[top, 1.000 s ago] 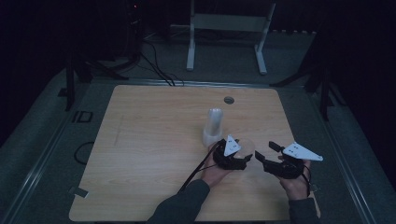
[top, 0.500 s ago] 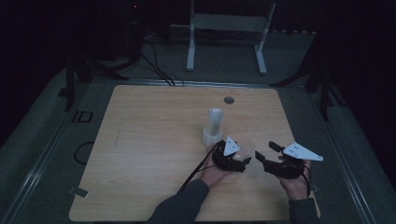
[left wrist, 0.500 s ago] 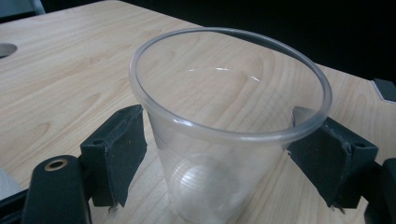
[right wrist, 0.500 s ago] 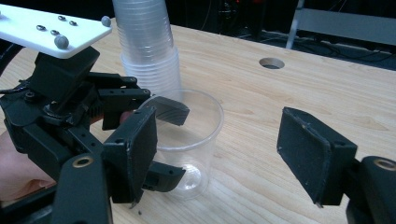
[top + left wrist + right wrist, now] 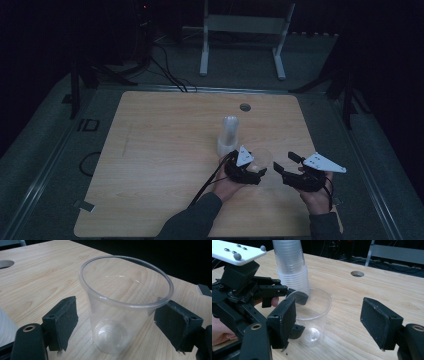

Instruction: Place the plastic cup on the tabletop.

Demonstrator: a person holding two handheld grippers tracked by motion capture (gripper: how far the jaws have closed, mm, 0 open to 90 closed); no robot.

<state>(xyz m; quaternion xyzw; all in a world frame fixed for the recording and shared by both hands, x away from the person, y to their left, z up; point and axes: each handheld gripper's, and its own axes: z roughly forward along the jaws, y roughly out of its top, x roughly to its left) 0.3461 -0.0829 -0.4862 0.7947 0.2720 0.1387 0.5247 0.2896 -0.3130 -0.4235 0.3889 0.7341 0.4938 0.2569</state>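
Item: single clear plastic cup, upright, mouth up, standing on the desk by itself.
Location: toward the desk's right near corner, just in front of the stack of cups, apart from it by a narrow strip of bare wood.
Stack: tall nested column of clear cups, mouths down, near the desk's middle, between the round cable hole by the far edge and the person's hands.
Left gripper: jaws spread wide, one pad on each side of the single cup; they have just been opening. In the left gripper view one pad stands clear of the cup wall, and the other sits close at the rim without visibly pressing. Judged released, with the cup between the jaws.
Right gripper: jaws wide, nothing between them; it hovers just to the right of the cup, pointing towards it.
Hands: left hand and right hand both low over the near edge.
Done, as judged: one cup is separated from the stack and set down on its base, the grip let go.
Left, as judged: the left gripper to back away from the cup; the remaining stack untouched, so more cups may need pulling off and setting out.
Risk: the light cup could tip if a pad brushes its rim on the way out.
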